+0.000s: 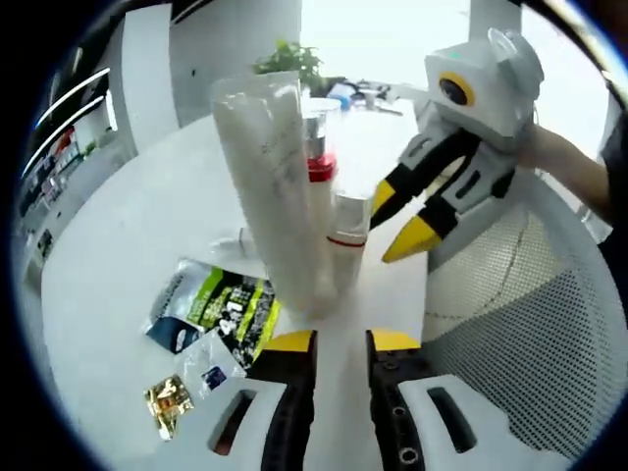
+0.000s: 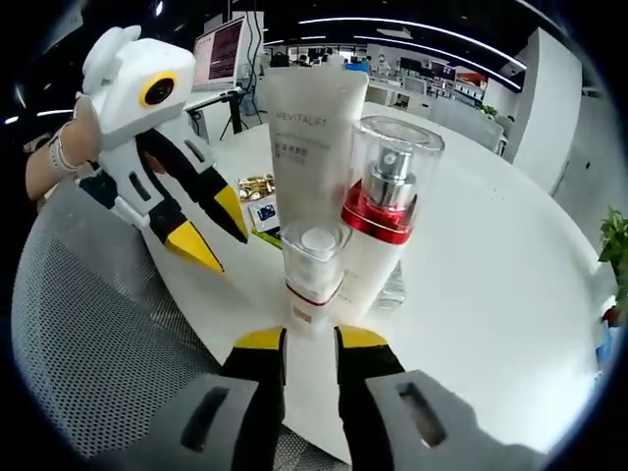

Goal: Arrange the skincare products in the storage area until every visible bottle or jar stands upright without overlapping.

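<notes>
Three skincare products stand upright, long axes vertical, clustered near the edge of a round white table (image 2: 491, 255): one tall white tube (image 2: 312, 167), one red-collared spray bottle (image 2: 381, 221) with a clear cap, one small clear-capped bottle (image 2: 312, 270) in front. Three flat sachets (image 1: 218, 314) lie beside them (one green and black, one gold). The left gripper (image 1: 339, 343) points level at the tube's base, jaws narrowly parted, holding nothing. The right gripper (image 2: 309, 339) faces the small bottle, likewise narrowly parted and empty. A grey mesh chair (image 2: 98, 343) sits at the table's edge.
</notes>
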The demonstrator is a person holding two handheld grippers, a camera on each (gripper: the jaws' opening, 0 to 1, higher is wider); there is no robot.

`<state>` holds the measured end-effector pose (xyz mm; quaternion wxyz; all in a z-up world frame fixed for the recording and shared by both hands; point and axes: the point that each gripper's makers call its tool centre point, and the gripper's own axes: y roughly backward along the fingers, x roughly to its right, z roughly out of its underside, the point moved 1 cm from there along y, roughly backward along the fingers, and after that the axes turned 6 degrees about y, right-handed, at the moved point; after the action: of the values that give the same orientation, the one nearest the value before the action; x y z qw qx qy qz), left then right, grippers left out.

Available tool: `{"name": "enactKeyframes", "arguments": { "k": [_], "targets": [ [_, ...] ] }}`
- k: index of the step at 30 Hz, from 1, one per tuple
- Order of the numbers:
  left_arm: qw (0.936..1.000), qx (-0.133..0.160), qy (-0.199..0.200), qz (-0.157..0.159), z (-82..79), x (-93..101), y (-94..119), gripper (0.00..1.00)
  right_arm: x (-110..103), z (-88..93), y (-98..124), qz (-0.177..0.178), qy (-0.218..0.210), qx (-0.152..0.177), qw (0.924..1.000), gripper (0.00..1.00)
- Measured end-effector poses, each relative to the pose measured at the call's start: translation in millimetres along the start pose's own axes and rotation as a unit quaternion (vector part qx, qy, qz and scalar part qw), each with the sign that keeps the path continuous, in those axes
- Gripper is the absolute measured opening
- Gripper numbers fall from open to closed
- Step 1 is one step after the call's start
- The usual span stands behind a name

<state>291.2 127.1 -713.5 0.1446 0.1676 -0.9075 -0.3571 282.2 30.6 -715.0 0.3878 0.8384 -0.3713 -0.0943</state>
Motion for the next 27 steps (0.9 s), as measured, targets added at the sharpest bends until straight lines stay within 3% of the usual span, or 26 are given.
{"name": "enactKeyframes", "arguments": {
  "k": [5,13,24,27],
  "targets": [
    [0.9990,0.013,0.035,-0.025,3.3,-9.8,21.6,0.24,-1.3,-3.7,9.3,0.008,0.000,0.004,1.0000,0.27],
    [0.9957,0.031,0.053,-0.070,7.6,-23.4,48.1,0.35,-1.9,-15.5,24.0,0.015,0.001,0.014,0.9998,0.35],
    [0.9872,0.041,0.086,-0.128,16.5,-35.1,79.7,0.67,-4.6,-30.9,37.5,0.026,0.001,0.030,0.9992,0.46],
    [0.9853,0.050,0.090,-0.136,15.3,-34.6,87.6,0.71,-6.1,-34.3,41.4,0.027,0.004,0.033,0.9991,0.48]
  ]
}}
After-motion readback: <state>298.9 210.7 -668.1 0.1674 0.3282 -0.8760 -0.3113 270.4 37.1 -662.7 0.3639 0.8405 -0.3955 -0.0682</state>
